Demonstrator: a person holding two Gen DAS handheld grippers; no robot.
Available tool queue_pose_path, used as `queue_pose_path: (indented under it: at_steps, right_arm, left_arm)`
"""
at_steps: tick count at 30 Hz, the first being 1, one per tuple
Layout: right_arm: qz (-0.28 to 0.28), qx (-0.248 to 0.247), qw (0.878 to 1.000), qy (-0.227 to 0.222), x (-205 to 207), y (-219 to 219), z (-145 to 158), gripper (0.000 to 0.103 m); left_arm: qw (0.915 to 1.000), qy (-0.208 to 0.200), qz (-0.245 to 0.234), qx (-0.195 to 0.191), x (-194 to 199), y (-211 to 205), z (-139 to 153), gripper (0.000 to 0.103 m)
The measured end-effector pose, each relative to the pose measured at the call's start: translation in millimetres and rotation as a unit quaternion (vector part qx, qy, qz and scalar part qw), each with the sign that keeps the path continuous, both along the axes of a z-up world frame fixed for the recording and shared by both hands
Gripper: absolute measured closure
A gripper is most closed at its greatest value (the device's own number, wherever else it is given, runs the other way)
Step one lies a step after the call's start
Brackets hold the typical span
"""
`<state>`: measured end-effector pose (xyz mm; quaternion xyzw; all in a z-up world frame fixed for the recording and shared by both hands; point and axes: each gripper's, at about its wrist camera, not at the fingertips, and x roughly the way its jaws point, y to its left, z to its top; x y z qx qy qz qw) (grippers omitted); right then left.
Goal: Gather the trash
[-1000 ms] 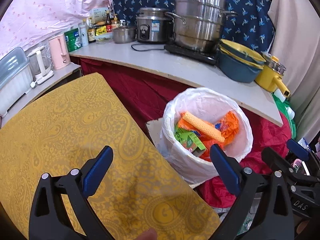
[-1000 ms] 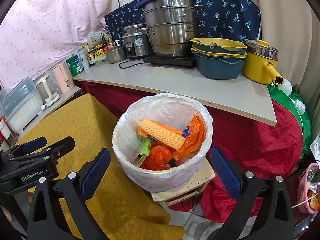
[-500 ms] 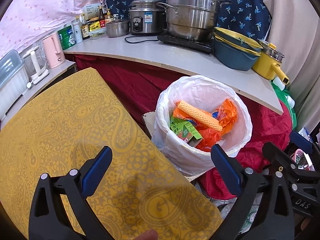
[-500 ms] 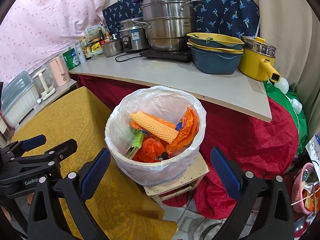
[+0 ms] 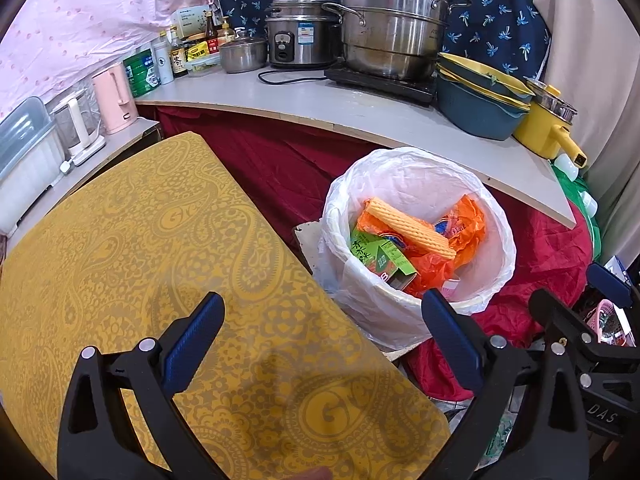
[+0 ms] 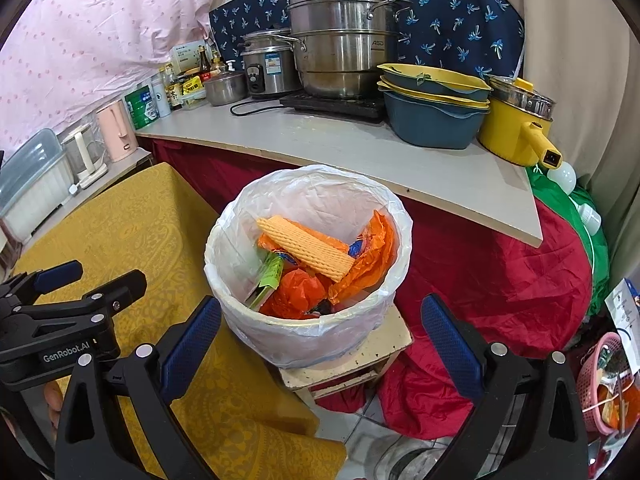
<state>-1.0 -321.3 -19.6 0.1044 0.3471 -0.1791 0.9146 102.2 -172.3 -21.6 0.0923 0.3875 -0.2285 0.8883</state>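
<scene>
A white-lined trash bin [image 5: 496, 216] [image 6: 248, 236] stands on a small wooden stool beside the table. It holds an orange foam net [image 6: 304, 248], orange plastic bags [image 6: 368, 264] and a green carton [image 5: 380, 256]. My left gripper [image 5: 324, 340] is open and empty above the yellow tablecloth [image 5: 140, 240], left of the bin. My right gripper [image 6: 320, 340] is open and empty, just in front of the bin. The left gripper also shows in the right wrist view [image 6: 72, 288].
A grey counter [image 6: 360, 148] behind the bin carries steel pots, a rice cooker, blue and yellow basins and a yellow pot. Red cloth [image 6: 500, 280] hangs below it. A pink basket [image 6: 604, 384] sits at the right. Kettles [image 5: 112, 96] stand at the left.
Both grippers have shifted slightly; the bin sits a little lower and nearer in both views. Both stay open and empty.
</scene>
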Motion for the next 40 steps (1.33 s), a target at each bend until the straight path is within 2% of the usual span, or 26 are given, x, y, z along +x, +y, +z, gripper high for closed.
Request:
queue_pose_path:
  at_steps: [9,16,40]
  right_arm:
    - [0.000,0.000,1.000,0.000,1.6,0.2,-0.8,0.006]
    - [-0.001,-0.001,1.000,0.001,2.4,0.9,-3.0,0.006]
    - [-0.001,-0.001,1.000,0.001,0.1,0.8,-3.3,0.006]
  left_arm:
    - [0.9999,-0.007,0.005,0.006,-2.9,-2.0,-1.2,0.009]
    - [0.9999,0.005,0.010,-0.003,-1.3,2.5,-1.9,0.009]
    - [0.9999,-0.008,-0.003,0.005,-8.7,0.6,-1.0,0.009]
